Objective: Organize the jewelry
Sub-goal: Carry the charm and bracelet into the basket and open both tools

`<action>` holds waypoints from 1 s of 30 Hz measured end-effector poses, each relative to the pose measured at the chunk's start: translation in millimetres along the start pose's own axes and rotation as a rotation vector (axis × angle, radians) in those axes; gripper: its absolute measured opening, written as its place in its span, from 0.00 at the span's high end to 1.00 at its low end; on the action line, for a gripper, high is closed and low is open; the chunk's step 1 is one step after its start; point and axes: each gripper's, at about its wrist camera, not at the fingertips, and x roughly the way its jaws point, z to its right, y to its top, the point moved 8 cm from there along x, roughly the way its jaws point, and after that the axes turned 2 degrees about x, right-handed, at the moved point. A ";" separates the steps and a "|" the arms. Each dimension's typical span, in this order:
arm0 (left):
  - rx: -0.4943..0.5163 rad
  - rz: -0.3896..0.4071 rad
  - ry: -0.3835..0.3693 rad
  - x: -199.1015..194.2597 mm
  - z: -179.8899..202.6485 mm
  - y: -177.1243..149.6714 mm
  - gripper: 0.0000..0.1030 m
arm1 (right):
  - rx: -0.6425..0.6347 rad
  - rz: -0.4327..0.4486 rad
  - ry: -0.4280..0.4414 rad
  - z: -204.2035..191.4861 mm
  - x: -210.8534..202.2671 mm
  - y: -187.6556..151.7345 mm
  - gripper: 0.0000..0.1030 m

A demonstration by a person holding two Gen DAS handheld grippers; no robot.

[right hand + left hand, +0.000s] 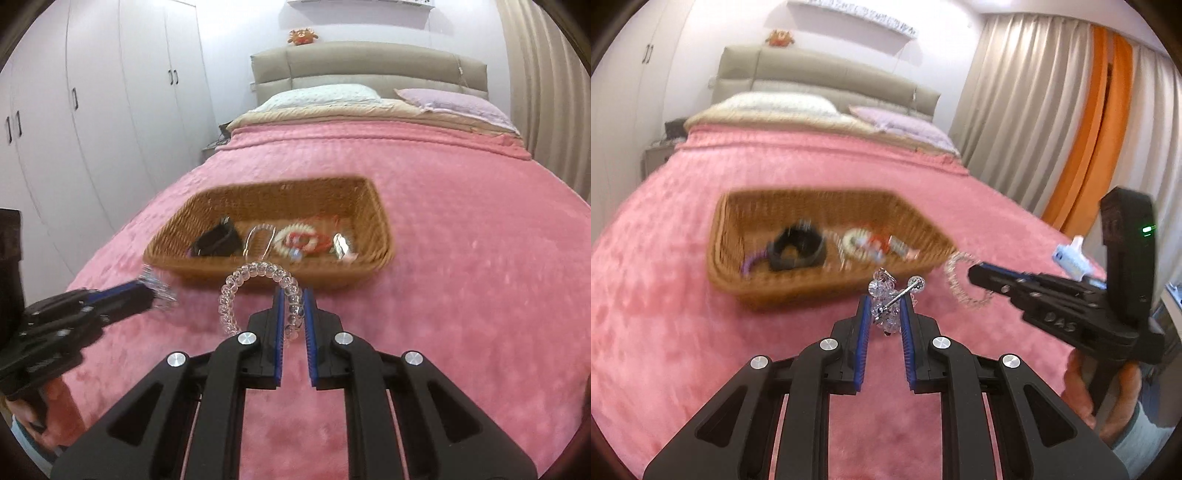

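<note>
A wicker basket (798, 291) (229, 267) sits on the pink bed and holds several jewelry pieces, among them a black band (798, 245) and a white and red bracelet (299, 240). My left gripper (884, 304) is shut on a clear crystal hair clip (886, 295) just in front of the basket's near rim; it also shows in the right wrist view (157, 291). My right gripper (294, 299) is shut on a clear bead bracelet (255, 275) near the basket's front edge; it also shows in the left wrist view (975, 275), with the bracelet (956, 284) hanging from it.
The pink blanket (461, 258) covers the whole bed. Pillows (783, 107) and a padded headboard (365, 66) are at the far end. White wardrobes (92, 110) stand to the left, and grey and orange curtains (1071, 129) to the right.
</note>
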 end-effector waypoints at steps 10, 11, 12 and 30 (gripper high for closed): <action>-0.006 0.139 0.015 4.5 -8.7 91.7 0.86 | 0.018 0.103 -0.011 3.3 15.9 93.5 0.92; -0.017 0.141 0.023 12.9 -13.8 95.8 0.86 | 0.020 0.106 -0.012 2.7 21.5 97.6 0.92; -0.024 0.139 0.040 22.6 -19.3 97.9 0.86 | 0.022 0.105 -0.010 3.0 29.3 101.8 0.92; -0.097 -0.021 0.105 114.1 -72.3 65.4 0.85 | 0.068 -0.094 -0.009 25.6 145.5 70.6 0.91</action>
